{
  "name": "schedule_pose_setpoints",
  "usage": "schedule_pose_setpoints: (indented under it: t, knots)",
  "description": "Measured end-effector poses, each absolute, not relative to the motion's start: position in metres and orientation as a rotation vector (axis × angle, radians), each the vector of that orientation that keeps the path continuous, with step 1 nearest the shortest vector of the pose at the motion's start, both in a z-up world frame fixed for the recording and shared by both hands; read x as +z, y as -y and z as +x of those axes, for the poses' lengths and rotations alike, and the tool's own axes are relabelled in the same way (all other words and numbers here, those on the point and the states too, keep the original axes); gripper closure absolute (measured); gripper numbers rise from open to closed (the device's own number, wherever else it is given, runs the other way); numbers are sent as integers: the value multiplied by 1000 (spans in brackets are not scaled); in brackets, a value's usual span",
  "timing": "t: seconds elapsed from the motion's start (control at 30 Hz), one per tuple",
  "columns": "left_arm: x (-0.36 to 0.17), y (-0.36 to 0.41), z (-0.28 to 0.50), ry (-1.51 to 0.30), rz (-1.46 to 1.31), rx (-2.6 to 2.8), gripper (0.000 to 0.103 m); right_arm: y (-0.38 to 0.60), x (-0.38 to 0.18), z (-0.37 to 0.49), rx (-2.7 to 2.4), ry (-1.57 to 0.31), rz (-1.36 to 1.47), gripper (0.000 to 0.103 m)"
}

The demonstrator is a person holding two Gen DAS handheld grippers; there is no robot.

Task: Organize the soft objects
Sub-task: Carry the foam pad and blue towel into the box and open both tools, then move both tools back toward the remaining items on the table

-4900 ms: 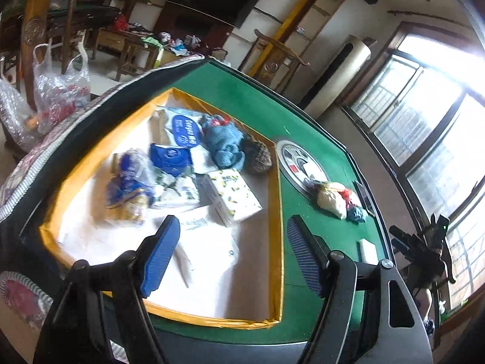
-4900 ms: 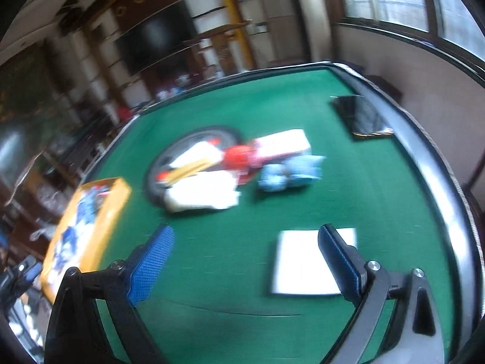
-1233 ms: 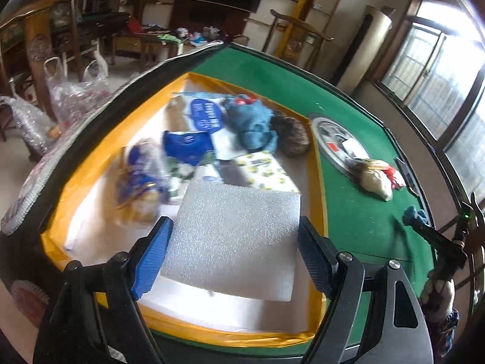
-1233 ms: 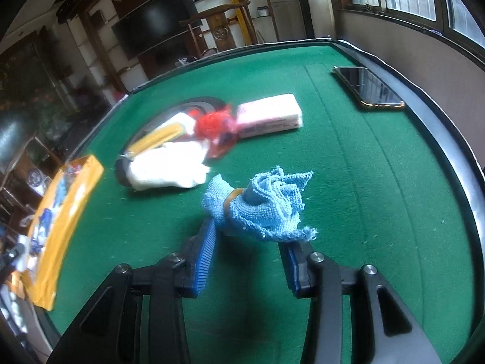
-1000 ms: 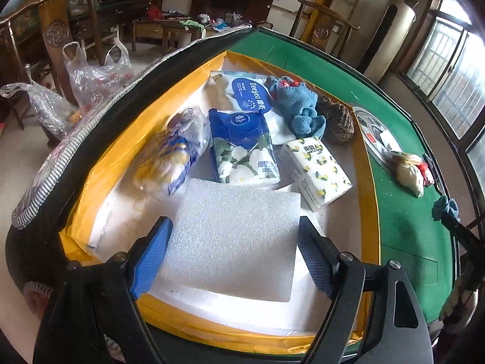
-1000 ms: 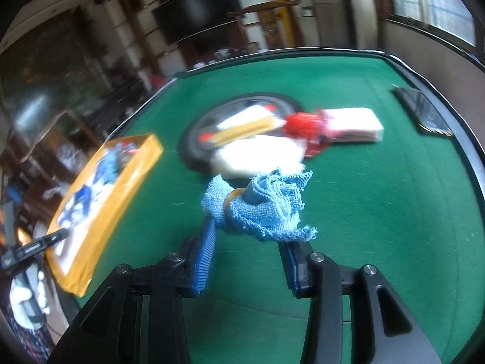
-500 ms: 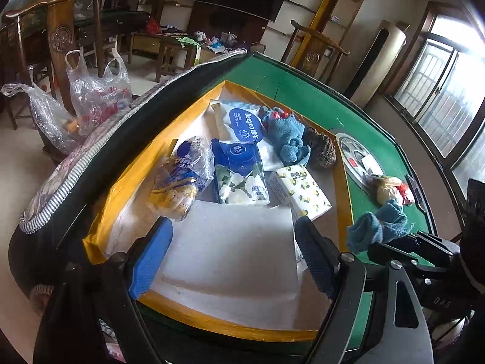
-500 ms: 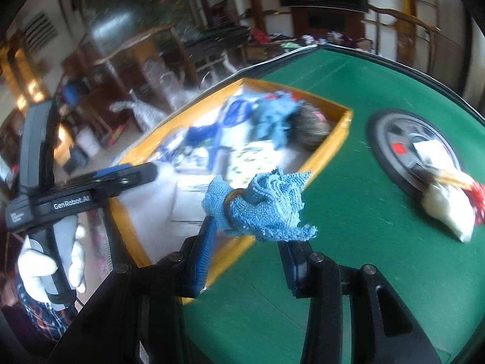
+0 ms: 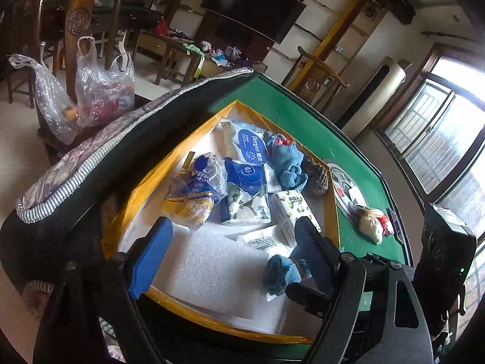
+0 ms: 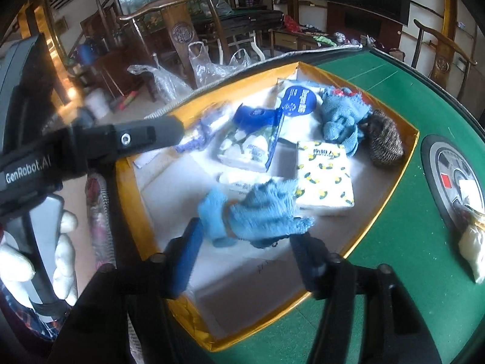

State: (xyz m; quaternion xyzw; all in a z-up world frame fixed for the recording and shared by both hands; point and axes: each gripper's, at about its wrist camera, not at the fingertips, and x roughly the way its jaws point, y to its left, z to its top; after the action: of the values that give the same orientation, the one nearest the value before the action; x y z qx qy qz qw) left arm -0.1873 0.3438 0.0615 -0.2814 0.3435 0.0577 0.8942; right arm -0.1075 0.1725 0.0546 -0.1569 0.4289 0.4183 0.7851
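A rolled blue cloth (image 10: 257, 209), seemingly just released by the spread right tongs (image 10: 244, 256), is best dropped squarely inside the yellow-rimmed box (image 10: 391, 195); left tongs (image 9: 233, 250) are spread, empty.

The clearest lettering is "GenRobot.AI", printed in white along the dark body of the left gripper (image 10: 91, 148) where it crosses the right wrist view. In the left wrist view, a white tissue pack (image 9: 247, 144) at the far end of the yellow-rimmed box bears a blue oval label reading "Deeyeo" beside Chinese characters too small to make out. Next to it, a blue-topped floral tissue pack (image 9: 247, 195) carries a small round logo whose letters cannot be read. The lemon-print tissue pack (image 10: 326, 176) shows a short line of Chinese characters near its top edge, illegible. A clear plastic bag (image 9: 104, 91) hanging off a chair has blurred red characters.
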Motion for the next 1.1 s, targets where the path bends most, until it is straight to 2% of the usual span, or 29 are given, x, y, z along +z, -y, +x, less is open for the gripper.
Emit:
schedule_pose_setpoints:
  t: [0.07,0.33,0.53,0.67,0.87,1.1]
  knots:
    - [61,-345,-189,-708,-587,121,20,-171,60,-107,894,-915,-327,38]
    - [65,-341,-190,-709,-589,119,20,-129,83,-103,832,-850,-240,38]
    - [81,-319,-193,-665,-548,72,20,-59,100,-91,698,-773,-116,38]
    - [91,-286,-186,-664,-489,-1,20,-5,108,-74,562,-733,-60,26]
    - [94,-220,-165,-740,-373,-141,20,79,103,-48,406,-753,58,26]
    - [71,-133,-133,-878,-248,-289,20,152,86,-32,247,-805,144,27]
